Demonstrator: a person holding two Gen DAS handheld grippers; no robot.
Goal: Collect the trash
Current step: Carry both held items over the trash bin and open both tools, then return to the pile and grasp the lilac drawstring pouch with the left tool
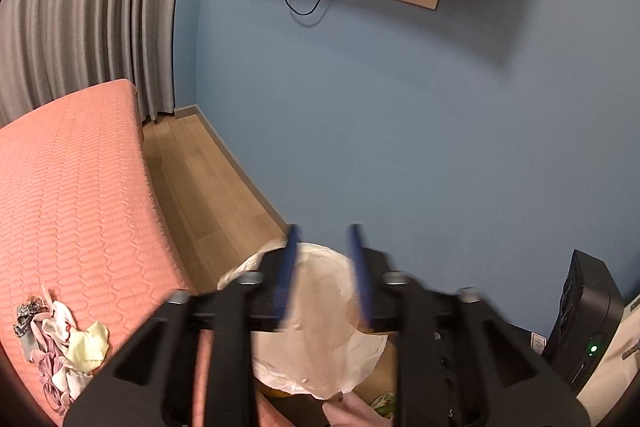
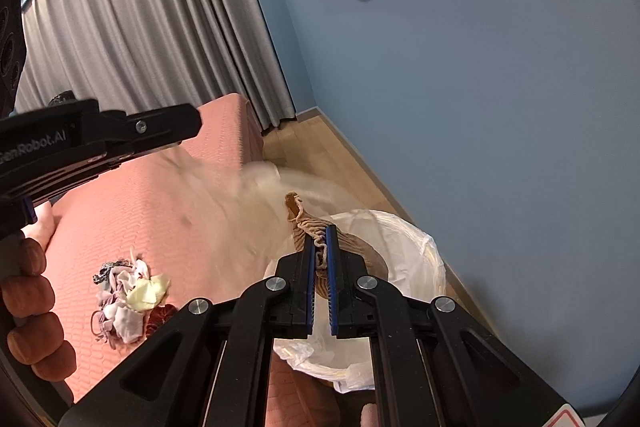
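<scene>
The right gripper is clamped on a tan ribbed cloth scrap, holding it above the white-lined trash bin beside the pink bed. The left gripper hangs over the bin with its jaws apart, holding nothing. More scraps lie on the bed at nine o'clock of the right gripper

**Bin between bed and wall**

The lined bin stands on the floor, bed at nine o'clock, wall at two. A scrap pile lies on the bed's near part, at eight o'clock from the bin.
</scene>
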